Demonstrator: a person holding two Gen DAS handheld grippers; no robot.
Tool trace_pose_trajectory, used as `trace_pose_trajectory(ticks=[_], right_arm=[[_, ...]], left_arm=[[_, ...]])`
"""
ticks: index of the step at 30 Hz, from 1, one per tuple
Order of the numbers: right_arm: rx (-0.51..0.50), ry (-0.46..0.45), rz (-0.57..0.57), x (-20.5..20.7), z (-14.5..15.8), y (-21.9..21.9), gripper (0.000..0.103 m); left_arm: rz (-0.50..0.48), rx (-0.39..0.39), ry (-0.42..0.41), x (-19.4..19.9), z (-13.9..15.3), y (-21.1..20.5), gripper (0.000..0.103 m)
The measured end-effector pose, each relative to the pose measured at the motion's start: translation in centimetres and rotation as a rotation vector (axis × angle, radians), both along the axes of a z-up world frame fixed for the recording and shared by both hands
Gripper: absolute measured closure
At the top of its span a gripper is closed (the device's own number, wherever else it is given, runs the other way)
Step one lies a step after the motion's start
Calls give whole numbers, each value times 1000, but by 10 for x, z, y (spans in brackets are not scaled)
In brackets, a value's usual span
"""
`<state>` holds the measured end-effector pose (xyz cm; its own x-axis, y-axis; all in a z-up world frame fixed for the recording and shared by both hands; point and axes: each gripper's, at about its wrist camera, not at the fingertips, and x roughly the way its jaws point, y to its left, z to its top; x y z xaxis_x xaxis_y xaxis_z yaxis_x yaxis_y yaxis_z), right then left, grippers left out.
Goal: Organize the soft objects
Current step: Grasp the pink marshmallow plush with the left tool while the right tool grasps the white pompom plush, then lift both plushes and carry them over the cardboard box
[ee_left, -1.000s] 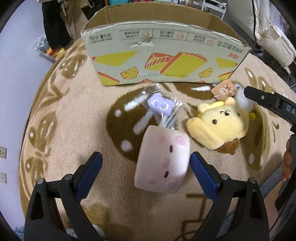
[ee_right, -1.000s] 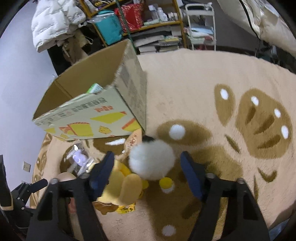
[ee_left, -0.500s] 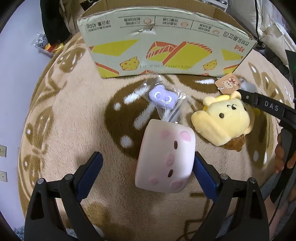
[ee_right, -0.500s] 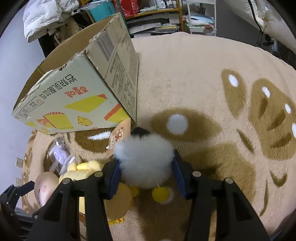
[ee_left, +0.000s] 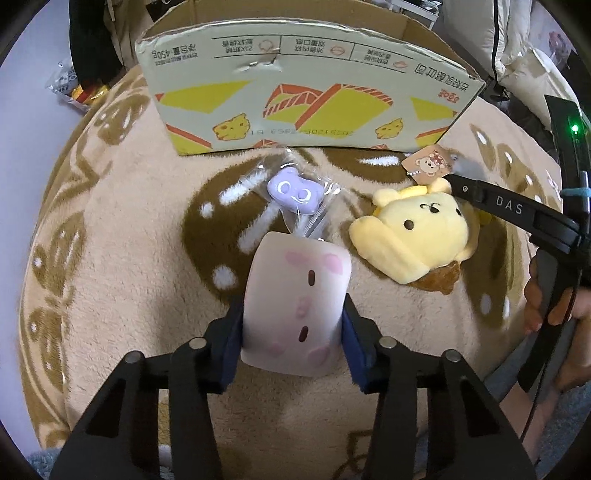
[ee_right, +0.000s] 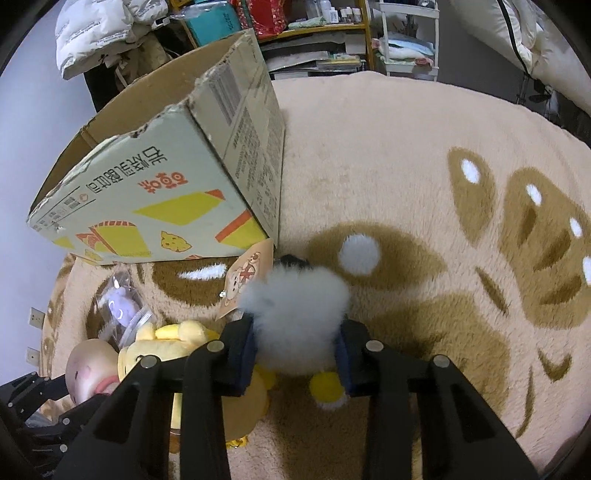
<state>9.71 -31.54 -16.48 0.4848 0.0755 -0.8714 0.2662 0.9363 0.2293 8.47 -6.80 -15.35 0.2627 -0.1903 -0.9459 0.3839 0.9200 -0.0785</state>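
Observation:
My left gripper (ee_left: 291, 328) is shut on a pink squishy toy (ee_left: 295, 295) with pink marks, low over the rug. A purple toy in a clear bag (ee_left: 295, 192) lies just beyond it. A yellow bear plush (ee_left: 413, 236) with a paper tag (ee_left: 430, 164) lies to the right. My right gripper (ee_right: 295, 339) is shut on a white fluffy plush (ee_right: 295, 310) with yellow feet, beside the yellow bear plush (ee_right: 166, 343). The open cardboard box (ee_left: 303, 96) stands behind the toys; it also shows in the right wrist view (ee_right: 177, 184).
A beige rug with brown patterns (ee_right: 424, 177) covers the floor. Shelves with clutter (ee_right: 314, 33) and a white jacket (ee_right: 96, 29) stand behind the box. Bedding (ee_right: 535, 44) is at the far right. Wall sockets (ee_right: 35, 317) sit at the left.
Both grippers have closed: the left on the pink squishy toy, the right on the white fluffy plush. The left gripper has moved closer to the box.

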Motion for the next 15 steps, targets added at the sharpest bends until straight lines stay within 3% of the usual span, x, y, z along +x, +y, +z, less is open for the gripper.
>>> trace_pose_trajectory(ticks=[2,15], right_arm=[[6,-12,-3,-2,3,0,73],[-2,-86,12,-15,21,0,75]], left_arm=[[13,-2,-7,1,2,2,59],[95,54,-126,2,20,16,60]])
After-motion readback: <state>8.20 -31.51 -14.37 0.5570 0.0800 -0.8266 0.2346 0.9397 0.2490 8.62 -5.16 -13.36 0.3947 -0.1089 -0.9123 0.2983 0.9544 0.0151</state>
